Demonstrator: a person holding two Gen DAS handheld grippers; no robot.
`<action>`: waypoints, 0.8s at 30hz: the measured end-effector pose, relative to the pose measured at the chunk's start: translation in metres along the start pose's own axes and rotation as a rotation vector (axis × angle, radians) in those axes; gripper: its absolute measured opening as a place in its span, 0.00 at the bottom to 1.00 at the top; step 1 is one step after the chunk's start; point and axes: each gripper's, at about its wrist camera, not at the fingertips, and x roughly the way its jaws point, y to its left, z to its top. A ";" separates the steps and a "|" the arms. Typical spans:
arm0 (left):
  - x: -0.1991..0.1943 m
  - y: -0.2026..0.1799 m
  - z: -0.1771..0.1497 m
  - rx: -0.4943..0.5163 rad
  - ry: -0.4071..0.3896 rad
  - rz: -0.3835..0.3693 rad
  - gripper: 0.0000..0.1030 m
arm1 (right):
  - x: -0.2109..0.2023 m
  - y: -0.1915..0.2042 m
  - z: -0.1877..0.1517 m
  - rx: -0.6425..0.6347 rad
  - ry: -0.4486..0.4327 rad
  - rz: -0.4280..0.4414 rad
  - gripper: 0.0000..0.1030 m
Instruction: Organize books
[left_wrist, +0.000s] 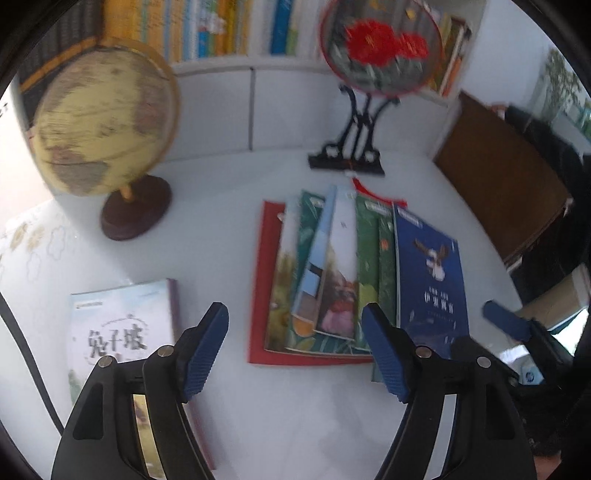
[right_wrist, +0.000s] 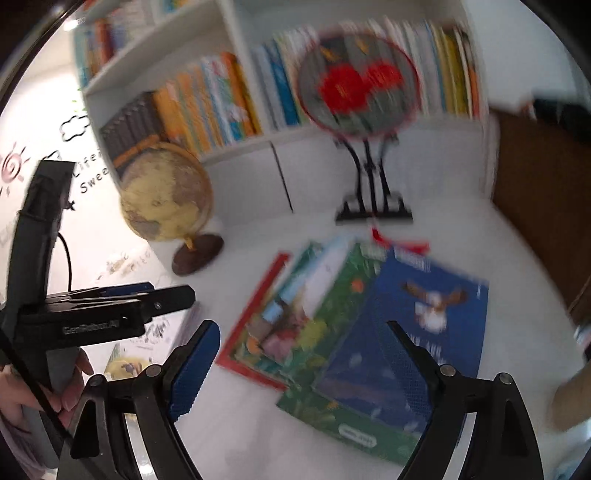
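Observation:
A fanned pile of thin books lies on the white table: a red book at the bottom, green ones over it and a blue bird-cover book on the right. The pile also shows in the right wrist view, with the blue book on top. A pale book with Chinese letters lies apart at the left. My left gripper is open and empty above the pile's near edge. My right gripper is open and empty over the pile; its fingers show at the right.
A globe on a dark base stands back left. A round fan with red flowers on a black stand sits behind the pile. A white shelf of upright books runs along the back. A brown panel borders the right.

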 end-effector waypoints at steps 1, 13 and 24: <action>0.006 -0.005 0.000 0.009 0.019 -0.002 0.71 | 0.006 -0.009 -0.003 0.035 0.034 0.012 0.85; 0.068 -0.080 0.018 0.133 0.117 -0.060 0.71 | 0.043 -0.117 -0.037 0.316 0.214 -0.028 0.85; 0.115 -0.118 0.022 0.187 0.213 -0.079 0.71 | 0.053 -0.153 -0.041 0.307 0.223 -0.087 0.86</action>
